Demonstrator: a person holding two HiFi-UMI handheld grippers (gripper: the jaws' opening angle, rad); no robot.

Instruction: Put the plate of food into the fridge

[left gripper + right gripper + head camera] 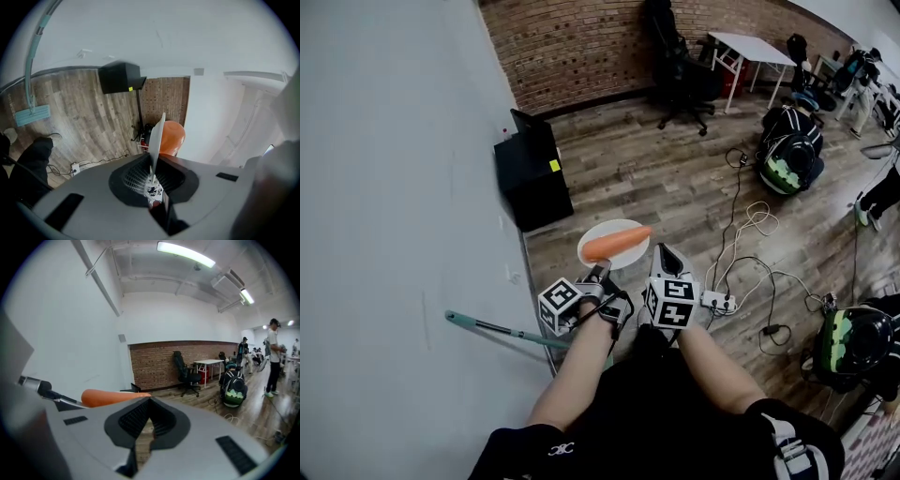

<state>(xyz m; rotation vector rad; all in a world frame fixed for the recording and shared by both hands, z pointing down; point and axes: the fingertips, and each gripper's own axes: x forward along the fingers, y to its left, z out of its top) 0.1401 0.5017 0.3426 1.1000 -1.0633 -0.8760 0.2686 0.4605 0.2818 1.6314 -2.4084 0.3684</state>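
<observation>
A white plate (602,234) with a long orange carrot (617,244) on it hangs level above the wooden floor. My left gripper (602,272) is shut on the plate's near rim. In the left gripper view the plate (157,136) stands edge-on between the jaws, with the carrot (171,137) on its right side. My right gripper (666,251) hovers just right of the plate, shut and with nothing in it. In the right gripper view the carrot (110,397) shows to the left of the closed jaws (150,401).
A black box-shaped unit (532,173) stands against the white wall (394,187) ahead on the left. A teal-handled mop (492,328) leans at the wall. A power strip (717,300) and cables lie on the right. Backpacks (787,159), an office chair (680,70) and a white table (750,47) stand further off.
</observation>
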